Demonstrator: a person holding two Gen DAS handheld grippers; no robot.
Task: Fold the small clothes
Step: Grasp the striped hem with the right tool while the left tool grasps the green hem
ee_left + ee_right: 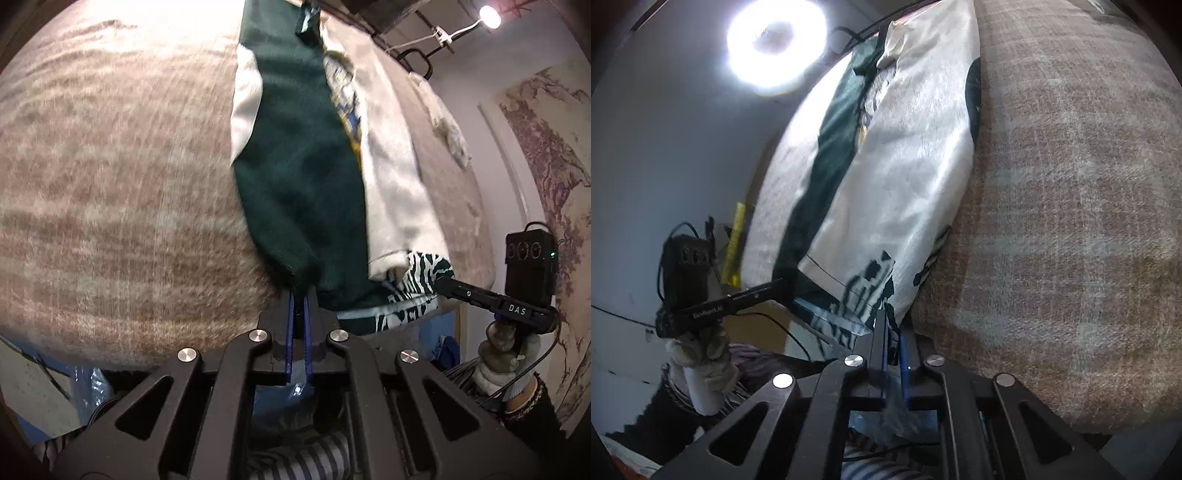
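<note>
While clamping garment (303, 177) — both grippers closed

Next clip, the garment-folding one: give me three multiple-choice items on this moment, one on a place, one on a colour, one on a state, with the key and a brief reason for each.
1. Where does the garment lie?
A. on a beige woven surface
B. in a basket
C. on a hanger

2. What colour is the panel that the left gripper grips?
A. red
B. dark green
C. yellow

3. How does the right gripper stand?
A. wide open above the cloth
B. shut on the garment's near edge
C. holding a bottle

Key: A, the beige woven surface spreads under the cloth; B, green fabric bunches at the tips of the left gripper; B, its blue pads pinch the white and green printed hem.
</note>
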